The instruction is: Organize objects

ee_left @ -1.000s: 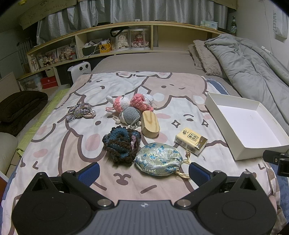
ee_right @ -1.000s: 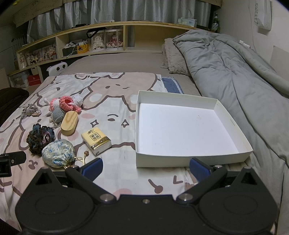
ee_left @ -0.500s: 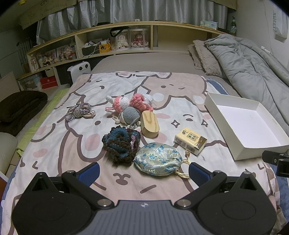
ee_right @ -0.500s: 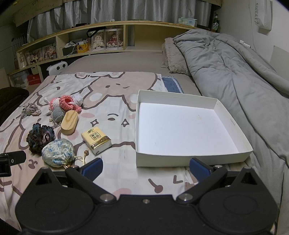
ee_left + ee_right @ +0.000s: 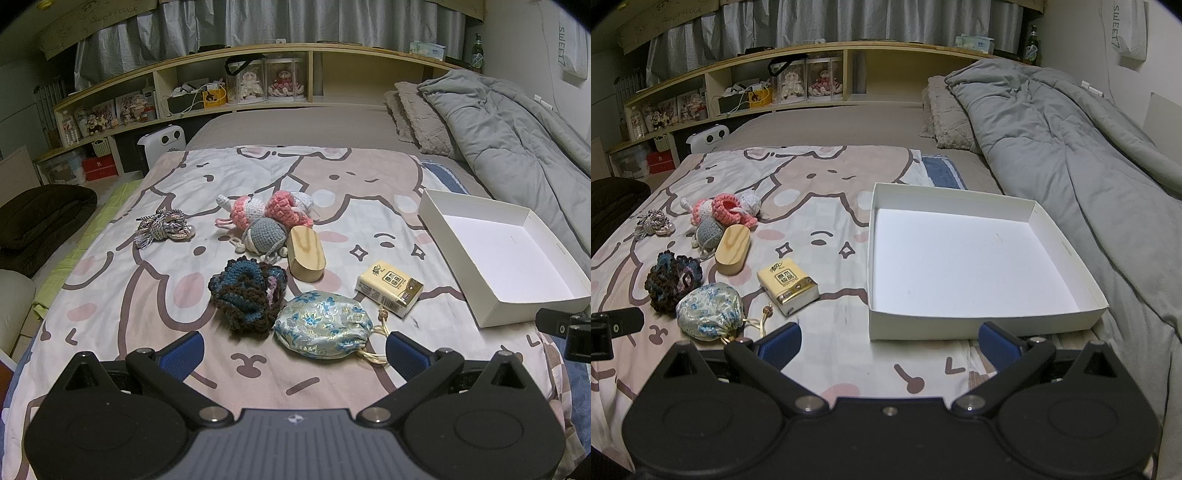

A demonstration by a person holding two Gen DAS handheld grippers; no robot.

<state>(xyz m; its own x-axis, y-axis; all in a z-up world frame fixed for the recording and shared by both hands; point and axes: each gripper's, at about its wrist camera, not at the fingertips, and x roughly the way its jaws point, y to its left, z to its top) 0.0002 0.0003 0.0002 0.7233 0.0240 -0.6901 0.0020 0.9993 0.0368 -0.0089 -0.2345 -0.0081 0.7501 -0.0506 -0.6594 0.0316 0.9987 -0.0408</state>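
Observation:
An empty white box (image 5: 964, 254) lies on the bed's right side, also in the left wrist view (image 5: 506, 251). Left of it lie a yellow tissue pack (image 5: 389, 288), a blue floral pouch (image 5: 323, 324), a dark crochet piece (image 5: 247, 290), a wooden oval box (image 5: 306, 253), pink and grey crochet toys (image 5: 266, 218) and a braided cord bundle (image 5: 162, 227). My left gripper (image 5: 293, 350) is open and empty, just in front of the pouch. My right gripper (image 5: 888, 341) is open and empty, in front of the box's near wall.
A cartoon-print blanket (image 5: 258, 173) covers the bed. A grey duvet (image 5: 1071, 155) and a pillow (image 5: 945, 110) lie at the right. A wooden shelf with dolls and clutter (image 5: 258, 81) runs behind the bed. A dark cushion (image 5: 40, 218) sits at the left.
Both views have barely shifted. Nothing on the bed has moved and both grippers stay open.

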